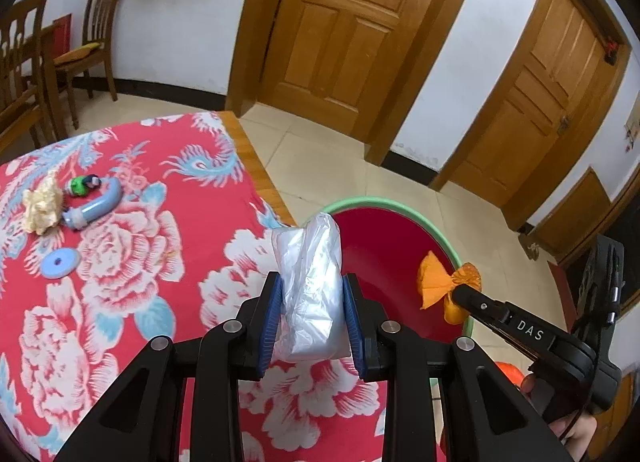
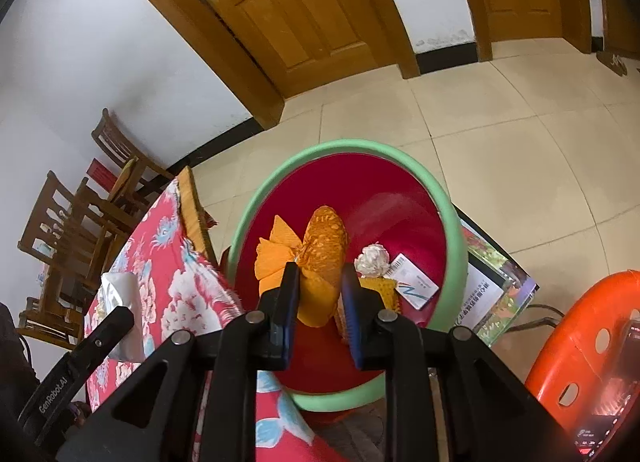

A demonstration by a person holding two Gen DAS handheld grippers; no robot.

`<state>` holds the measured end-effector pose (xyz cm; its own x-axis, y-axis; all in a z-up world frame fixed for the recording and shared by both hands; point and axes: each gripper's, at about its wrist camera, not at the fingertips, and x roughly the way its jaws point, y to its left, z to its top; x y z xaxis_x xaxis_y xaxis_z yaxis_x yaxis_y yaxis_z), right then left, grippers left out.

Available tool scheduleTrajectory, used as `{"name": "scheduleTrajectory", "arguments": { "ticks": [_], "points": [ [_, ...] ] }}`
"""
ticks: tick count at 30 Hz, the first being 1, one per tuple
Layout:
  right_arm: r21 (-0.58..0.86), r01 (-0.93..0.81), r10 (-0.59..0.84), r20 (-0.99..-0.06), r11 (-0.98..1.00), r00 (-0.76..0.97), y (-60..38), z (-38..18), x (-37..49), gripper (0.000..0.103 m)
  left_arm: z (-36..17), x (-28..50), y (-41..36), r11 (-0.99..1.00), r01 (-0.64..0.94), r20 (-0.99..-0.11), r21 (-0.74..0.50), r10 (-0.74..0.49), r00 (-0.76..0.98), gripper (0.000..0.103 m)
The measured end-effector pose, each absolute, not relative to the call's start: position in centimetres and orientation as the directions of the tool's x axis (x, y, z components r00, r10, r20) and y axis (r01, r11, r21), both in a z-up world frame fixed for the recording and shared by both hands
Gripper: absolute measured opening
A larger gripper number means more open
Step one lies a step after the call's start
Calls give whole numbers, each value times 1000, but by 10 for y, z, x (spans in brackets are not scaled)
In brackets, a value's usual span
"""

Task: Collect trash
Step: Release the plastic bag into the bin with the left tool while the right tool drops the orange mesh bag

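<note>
My left gripper (image 1: 311,287) is shut on a crumpled clear plastic bag (image 1: 308,250), held over the right edge of the red floral tablecloth (image 1: 132,302). Beside the table stands a red bin with a green rim (image 2: 344,147). My right gripper (image 2: 320,268) is shut on a crumpled orange paper (image 2: 324,246), held over the bin's mouth. Inside the bin lie a white paper ball (image 2: 372,260), a white card (image 2: 414,282) and a yellow scrap (image 2: 380,289). On the table's far left lie a cream paper wad (image 1: 40,206), a blue curved tube (image 1: 96,208), a small green item (image 1: 82,185) and a blue disc (image 1: 60,262).
Wooden chairs (image 1: 94,34) stand at the back left by the wall. Two wooden doors (image 1: 340,30) face the tiled floor. An orange plastic stool (image 2: 592,342) stands right of the bin, and a printed sheet (image 2: 488,294) lies beside it.
</note>
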<state>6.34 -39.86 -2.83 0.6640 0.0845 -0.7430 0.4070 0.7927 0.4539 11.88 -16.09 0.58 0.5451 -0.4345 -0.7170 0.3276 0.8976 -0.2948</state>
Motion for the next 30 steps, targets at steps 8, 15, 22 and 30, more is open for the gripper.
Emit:
{"name": "scheduleTrajectory", "arguments": {
  "ticks": [8, 15, 22, 30],
  "points": [
    [466, 404, 93, -737, 787, 670, -403, -29, 60, 33, -2, 121, -176, 889, 352, -727, -292, -445, 523, 31],
    [475, 411, 90, -732, 778, 675, -406, -25, 57, 33, -8, 125, -196, 874, 395, -732, -283, -463, 499, 31],
    [477, 422, 75, -726, 771, 684, -410, -22, 52, 34, -17, 133, -221, 861, 433, -747, -266, -468, 472, 31],
    [475, 447, 61, -734, 758, 676, -416, -25, 49, 35, -23, 141, -238, 850, 455, -756, -267, -478, 448, 40]
  ]
}}
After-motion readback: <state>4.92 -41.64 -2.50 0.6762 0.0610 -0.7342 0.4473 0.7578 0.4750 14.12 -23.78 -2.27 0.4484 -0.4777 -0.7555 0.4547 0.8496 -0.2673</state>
